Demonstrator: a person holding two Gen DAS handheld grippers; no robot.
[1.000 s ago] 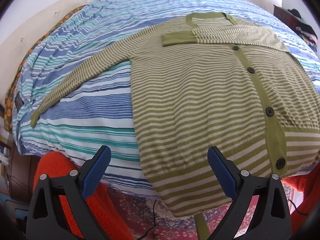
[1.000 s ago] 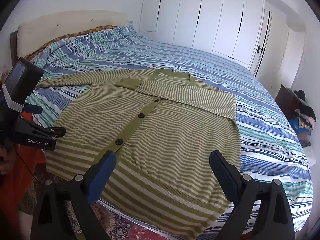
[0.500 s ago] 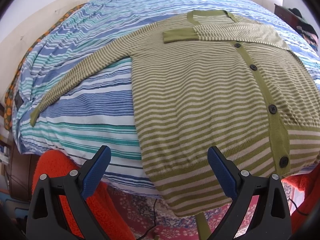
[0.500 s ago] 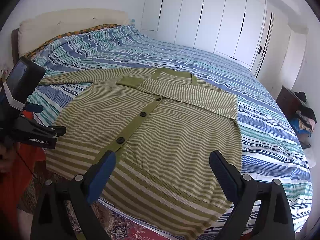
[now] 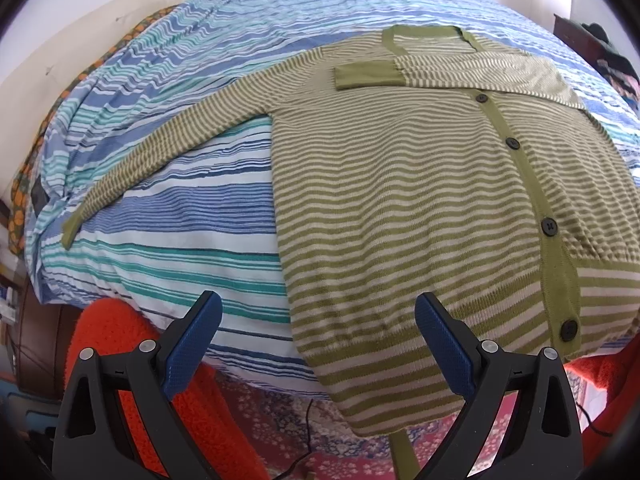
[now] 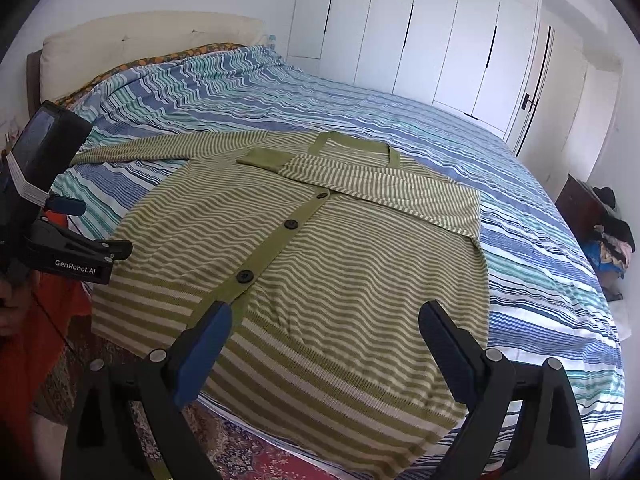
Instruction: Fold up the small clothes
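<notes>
Knitted green-striped cardigan [image 5: 400, 208] flat on striped bedspread [image 5: 180, 208], both hand-held grippers [image 5: 316, 344] [image 6: 324, 344] spread, empty

Home bedroom: bed [image 6: 520, 240], wardrobe doors [image 6: 420, 32].

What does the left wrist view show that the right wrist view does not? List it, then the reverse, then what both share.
Only the left wrist view: the outstretched sleeve's green cuff, the bottom button and the open left gripper from behind.

Only the right wrist view: the white wardrobe doors, the cream headboard, the left gripper's side and the open right gripper.

Both: the striped green cardigan on the striped bedspread, one sleeve folded across its chest.
</notes>
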